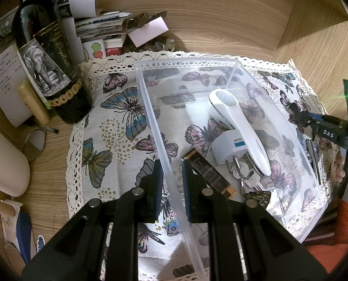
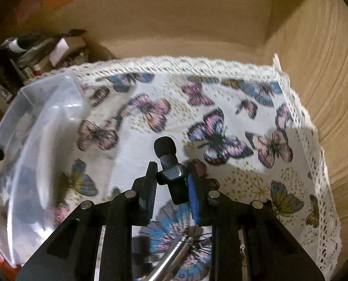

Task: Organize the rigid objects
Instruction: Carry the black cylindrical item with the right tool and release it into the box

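Observation:
A clear plastic bin [image 1: 148, 107] sits on the butterfly cloth [image 1: 117, 107]. My left gripper [image 1: 172, 171] is shut on the bin's left wall. Inside the bin lie a white handheld device [image 1: 239, 126], a white plug adapter [image 1: 230, 147], a black and gold box [image 1: 206, 173] and keys [image 1: 246, 180]. My right gripper [image 2: 171, 175] is shut on a small black microphone [image 2: 168, 154] and holds it above the cloth [image 2: 220, 126], to the right of the bin [image 2: 45, 121]. The right gripper also shows at the right edge of the left wrist view [image 1: 312, 121].
A dark wine bottle [image 1: 47, 65], papers [image 1: 99, 23], a beige tube [image 1: 33, 103] and a metal ring [image 1: 33, 145] crowd the wooden desk left of the cloth. A metal pen [image 2: 171, 260] lies under my right gripper. Wooden walls close in behind and right.

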The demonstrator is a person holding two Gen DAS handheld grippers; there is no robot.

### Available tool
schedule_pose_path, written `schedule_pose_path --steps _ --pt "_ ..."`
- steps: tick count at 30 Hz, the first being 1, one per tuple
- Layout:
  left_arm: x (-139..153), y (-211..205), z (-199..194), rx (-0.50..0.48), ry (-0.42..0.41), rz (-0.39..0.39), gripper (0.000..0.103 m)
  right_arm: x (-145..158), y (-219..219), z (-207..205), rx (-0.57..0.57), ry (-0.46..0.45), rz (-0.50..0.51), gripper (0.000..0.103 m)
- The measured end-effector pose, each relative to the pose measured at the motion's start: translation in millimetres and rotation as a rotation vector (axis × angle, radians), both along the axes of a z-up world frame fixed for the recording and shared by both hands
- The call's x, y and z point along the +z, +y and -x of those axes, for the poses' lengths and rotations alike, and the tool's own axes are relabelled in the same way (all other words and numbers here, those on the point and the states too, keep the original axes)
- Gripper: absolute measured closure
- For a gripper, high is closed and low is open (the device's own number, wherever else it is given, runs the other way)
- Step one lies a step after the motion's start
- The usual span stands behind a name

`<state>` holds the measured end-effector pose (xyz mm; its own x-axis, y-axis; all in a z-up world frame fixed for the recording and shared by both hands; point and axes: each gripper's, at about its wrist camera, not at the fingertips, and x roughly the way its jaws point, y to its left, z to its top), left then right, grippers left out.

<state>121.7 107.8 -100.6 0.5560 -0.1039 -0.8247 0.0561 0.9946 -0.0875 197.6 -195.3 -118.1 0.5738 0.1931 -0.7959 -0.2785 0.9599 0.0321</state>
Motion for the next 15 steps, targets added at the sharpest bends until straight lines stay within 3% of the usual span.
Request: schedule_pose_path --steps 15 --pt "0.2 0.2 -0.3 0.000 -0.001 0.001 0.088 72.1 67.5 22.5 0.214 -0.204 -0.018 0.081"
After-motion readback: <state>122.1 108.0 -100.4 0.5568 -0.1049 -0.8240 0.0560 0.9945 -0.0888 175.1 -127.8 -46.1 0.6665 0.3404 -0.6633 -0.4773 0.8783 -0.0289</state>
